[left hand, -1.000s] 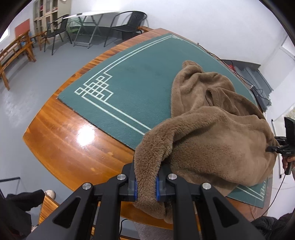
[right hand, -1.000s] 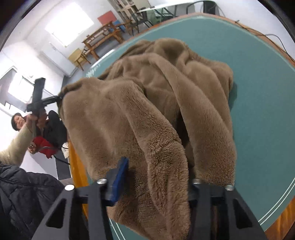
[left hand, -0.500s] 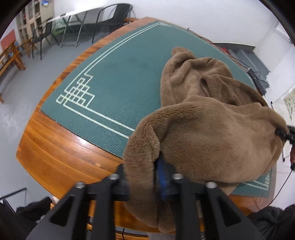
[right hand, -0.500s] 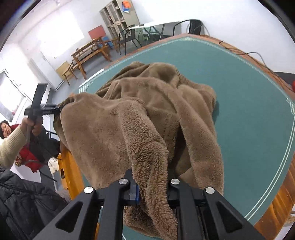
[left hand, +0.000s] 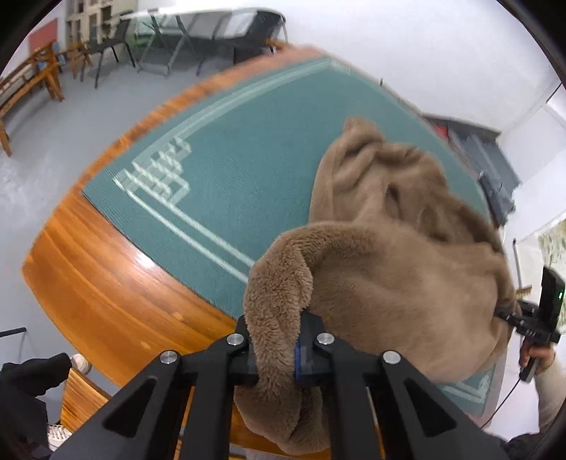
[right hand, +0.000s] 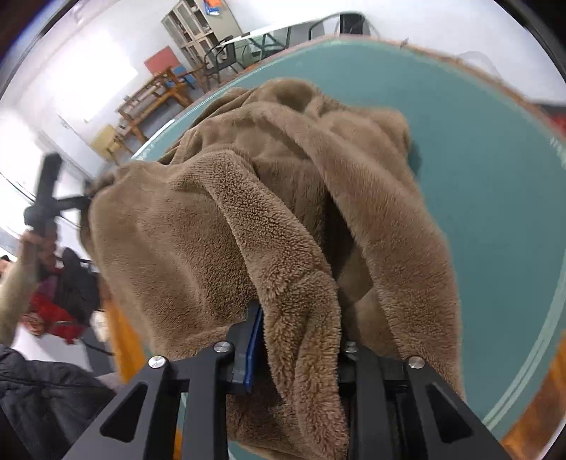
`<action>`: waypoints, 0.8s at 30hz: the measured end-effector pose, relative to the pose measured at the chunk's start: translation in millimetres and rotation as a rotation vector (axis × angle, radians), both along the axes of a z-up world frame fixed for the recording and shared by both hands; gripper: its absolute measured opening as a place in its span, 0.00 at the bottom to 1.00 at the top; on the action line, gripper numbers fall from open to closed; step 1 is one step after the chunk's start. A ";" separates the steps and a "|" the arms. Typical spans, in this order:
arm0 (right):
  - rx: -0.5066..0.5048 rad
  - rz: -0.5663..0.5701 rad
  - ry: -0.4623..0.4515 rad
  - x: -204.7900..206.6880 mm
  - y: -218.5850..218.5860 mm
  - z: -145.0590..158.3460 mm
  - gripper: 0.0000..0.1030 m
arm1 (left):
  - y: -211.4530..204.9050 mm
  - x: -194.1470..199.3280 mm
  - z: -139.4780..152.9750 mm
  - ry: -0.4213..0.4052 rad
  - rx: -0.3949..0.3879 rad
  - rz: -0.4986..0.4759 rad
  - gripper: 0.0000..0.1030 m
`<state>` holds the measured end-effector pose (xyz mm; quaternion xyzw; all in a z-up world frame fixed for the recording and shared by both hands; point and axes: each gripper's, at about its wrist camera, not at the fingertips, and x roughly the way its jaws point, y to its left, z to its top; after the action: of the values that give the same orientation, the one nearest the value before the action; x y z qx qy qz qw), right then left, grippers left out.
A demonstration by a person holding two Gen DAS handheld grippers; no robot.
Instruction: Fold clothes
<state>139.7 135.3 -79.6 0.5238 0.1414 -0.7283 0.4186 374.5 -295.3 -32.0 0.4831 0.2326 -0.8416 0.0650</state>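
A brown fleece garment (left hand: 382, 254) lies bunched on the green mat (left hand: 226, 184), its near edge lifted off the table. My left gripper (left hand: 274, 350) is shut on one corner of that edge. My right gripper (right hand: 300, 350) is shut on another thick fold of the same garment (right hand: 283, 198). The right gripper also shows in the left wrist view (left hand: 509, 315), at the far right end of the stretched edge. The left gripper shows in the right wrist view (right hand: 85, 201) at the left end. The cloth hangs below both grippers and hides their pads.
The mat covers a wooden table (left hand: 106, 290) with its edge close below me. Chairs and a folding table (left hand: 198, 32) stand beyond the far end. Benches (right hand: 152, 102) and a cabinet (right hand: 191, 24) stand by the wall. Dark equipment (left hand: 495, 184) lies at the right.
The right gripper closed on the fleece a second ago. Both grippers have since lifted the near edge and held it stretched between them; the views are blurred by motion.
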 end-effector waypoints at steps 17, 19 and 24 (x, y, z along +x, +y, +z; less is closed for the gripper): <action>-0.371 -0.419 1.197 57.1 30.7 321.4 0.11 | 38.6 61.8 278.9 0.789 -0.125 0.023 0.10; -0.463 -0.485 1.310 73.8 39.5 357.2 0.11 | 50.9 78.4 300.7 0.876 -0.131 -0.010 0.10; -0.666 -0.570 1.445 102.7 47.1 422.6 0.11 | 83.2 90.1 299.8 0.899 -0.130 -0.112 0.13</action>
<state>242.4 182.4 343.0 -0.2059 0.0149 -0.9656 0.1579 464.6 -212.1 267.8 0.0768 0.1577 -0.9828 -0.0579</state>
